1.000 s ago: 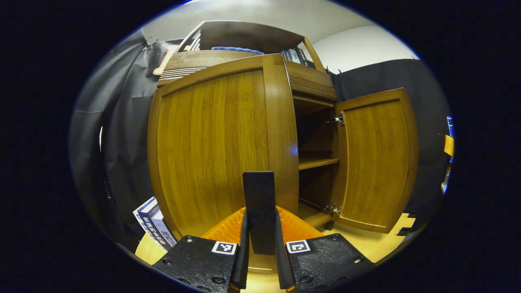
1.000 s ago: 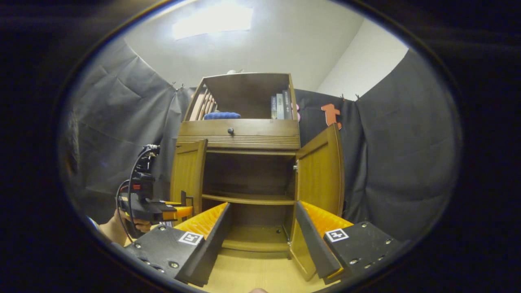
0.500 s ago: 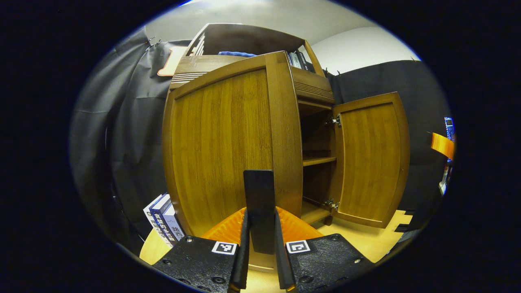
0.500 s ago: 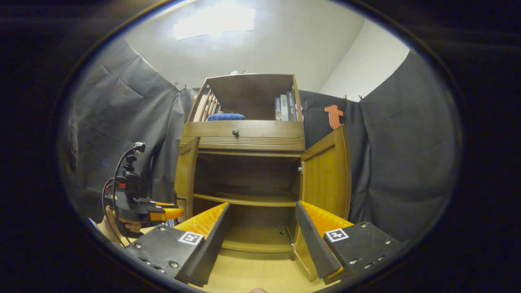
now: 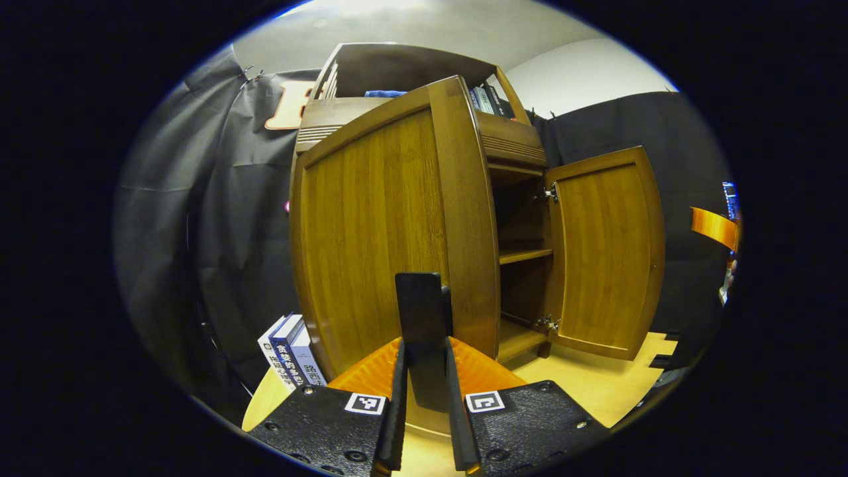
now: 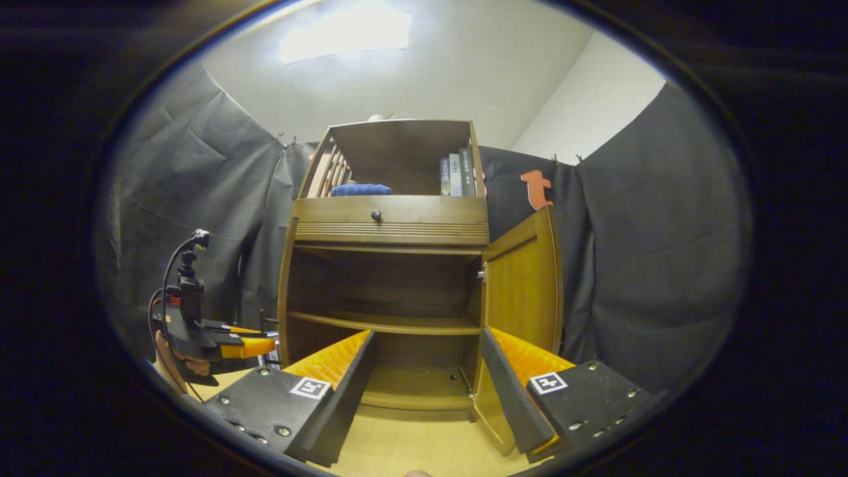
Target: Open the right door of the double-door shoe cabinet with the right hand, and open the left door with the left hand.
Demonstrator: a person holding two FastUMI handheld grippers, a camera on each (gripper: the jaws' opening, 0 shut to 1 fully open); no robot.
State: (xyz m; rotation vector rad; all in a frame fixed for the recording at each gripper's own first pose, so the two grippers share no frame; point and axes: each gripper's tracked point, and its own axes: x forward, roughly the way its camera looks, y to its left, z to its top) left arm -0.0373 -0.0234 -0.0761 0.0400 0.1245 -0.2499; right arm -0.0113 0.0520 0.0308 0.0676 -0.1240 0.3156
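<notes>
Both doors of the shoe cabinet stand open. In the left gripper view the left door takes up the middle of the frame, swung out toward the camera, and its dark handle rises at lower centre straight between the fingers of the left gripper, which are drawn in narrow and press it from both sides. To the right of that door in the same view the cabinet's inside shelf shows, and further right the right door hangs wide on its hinges. Some books stand on the floor at lower left, just beside the left door's bottom corner. In the right gripper view the cabinet sits at centre frame with its two compartments bare to view; the right gripper at the bottom has its fingers spread wide and grips nothing, well apart from the right door, which stands to the right of centre. At the left edge a hand holds the left gripper beside the cabinet's left side
</notes>
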